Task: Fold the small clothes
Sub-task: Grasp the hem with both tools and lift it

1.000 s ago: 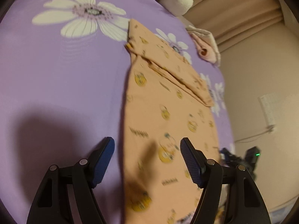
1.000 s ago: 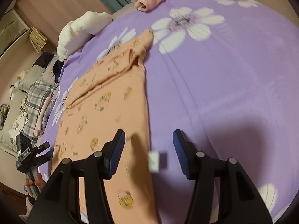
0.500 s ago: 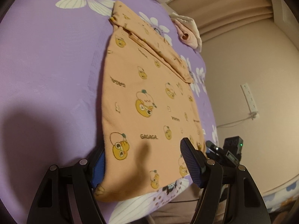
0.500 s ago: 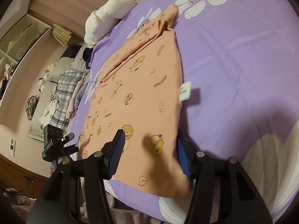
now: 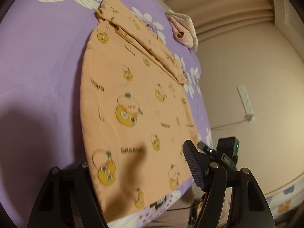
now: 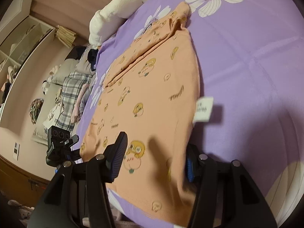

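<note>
Both claws straddle shirt (image 5: 136,98) corners (hem).

One orange printed garment (image 5: 133,102) is lying on one bed covered by a purple floral sheet (image 5: 41,60). One white care label (image 6: 204,109) is sticking out from its edge. Two hand-held grippers are showing, the left hand-held gripper (image 5: 136,169) and the right hand-held gripper (image 6: 153,159). One white pillow (image 6: 112,17) and one pink garment (image 5: 183,35) are sitting farther off. One wall socket strip (image 5: 245,99) is hanging on the wall.
</note>
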Demonstrator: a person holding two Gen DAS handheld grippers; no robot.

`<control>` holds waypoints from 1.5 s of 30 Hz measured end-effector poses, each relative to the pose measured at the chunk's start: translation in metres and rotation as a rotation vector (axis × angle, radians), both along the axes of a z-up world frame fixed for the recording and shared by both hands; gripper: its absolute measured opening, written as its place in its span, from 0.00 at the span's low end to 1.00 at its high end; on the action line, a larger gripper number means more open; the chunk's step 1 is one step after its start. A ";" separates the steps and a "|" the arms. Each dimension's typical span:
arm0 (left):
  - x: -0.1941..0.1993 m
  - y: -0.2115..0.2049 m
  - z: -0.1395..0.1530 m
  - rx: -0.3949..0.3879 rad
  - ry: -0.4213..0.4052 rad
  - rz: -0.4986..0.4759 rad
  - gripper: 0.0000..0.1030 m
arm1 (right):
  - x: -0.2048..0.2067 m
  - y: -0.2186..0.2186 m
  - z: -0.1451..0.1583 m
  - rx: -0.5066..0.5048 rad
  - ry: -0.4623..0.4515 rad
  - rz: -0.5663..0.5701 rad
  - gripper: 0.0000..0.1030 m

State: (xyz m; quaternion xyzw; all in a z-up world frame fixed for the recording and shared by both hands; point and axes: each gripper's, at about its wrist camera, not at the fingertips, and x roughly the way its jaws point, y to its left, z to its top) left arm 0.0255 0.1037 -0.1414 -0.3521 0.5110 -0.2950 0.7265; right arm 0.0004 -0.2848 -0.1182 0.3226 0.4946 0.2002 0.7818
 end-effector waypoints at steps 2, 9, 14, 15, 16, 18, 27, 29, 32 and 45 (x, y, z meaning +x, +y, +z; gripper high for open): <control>-0.007 0.002 0.000 -0.003 0.002 -0.004 0.69 | -0.007 -0.001 0.001 -0.002 0.006 0.009 0.49; -0.003 0.007 -0.012 0.000 0.043 0.044 0.43 | -0.019 -0.003 -0.003 -0.003 0.010 0.004 0.37; 0.005 0.011 -0.021 -0.003 0.088 0.084 0.09 | -0.009 -0.003 -0.011 -0.017 0.021 -0.026 0.12; 0.006 0.013 -0.021 -0.005 0.094 0.090 0.07 | -0.008 -0.002 -0.011 -0.022 0.022 -0.033 0.09; 0.005 0.013 -0.020 -0.004 0.093 0.091 0.02 | -0.008 -0.002 -0.009 -0.021 0.018 -0.035 0.08; 0.004 0.014 -0.014 0.011 0.074 0.090 0.01 | -0.008 -0.002 -0.005 -0.017 0.005 -0.038 0.06; 0.004 0.012 0.035 -0.048 -0.107 0.082 0.00 | -0.009 -0.001 0.040 0.076 -0.176 -0.063 0.05; 0.005 0.011 0.043 -0.066 -0.138 0.083 0.00 | -0.007 0.003 0.047 0.102 -0.207 -0.061 0.05; 0.006 0.005 0.054 -0.090 -0.185 0.072 0.00 | -0.005 0.004 0.055 0.131 -0.243 -0.069 0.04; -0.002 0.003 0.086 -0.079 -0.304 0.044 0.00 | -0.016 0.002 0.089 0.141 -0.368 -0.089 0.03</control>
